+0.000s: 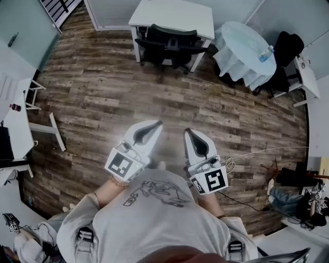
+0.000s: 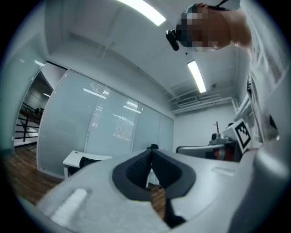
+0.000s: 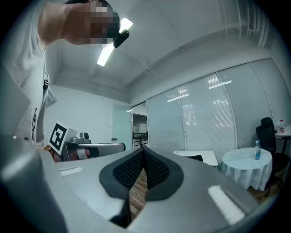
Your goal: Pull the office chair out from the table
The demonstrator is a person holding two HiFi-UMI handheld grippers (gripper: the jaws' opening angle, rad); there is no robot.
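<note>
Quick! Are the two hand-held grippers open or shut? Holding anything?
Left hand-held gripper, white and grey: closed, holding nothing.
Right hand-held gripper, white and grey: closed, holding nothing.

Round cloth-draped table (image 1: 241, 49), bottle (image 1: 266, 53) on it, wood-plank floor (image 1: 128, 87), glass partition (image 3: 218, 118)

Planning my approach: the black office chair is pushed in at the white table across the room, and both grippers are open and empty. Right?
Not open: the left gripper and right gripper are shut, jaws together with nothing between them, as each gripper view shows. The rest holds: the office chair sits pushed in at the white table across the room.
</note>
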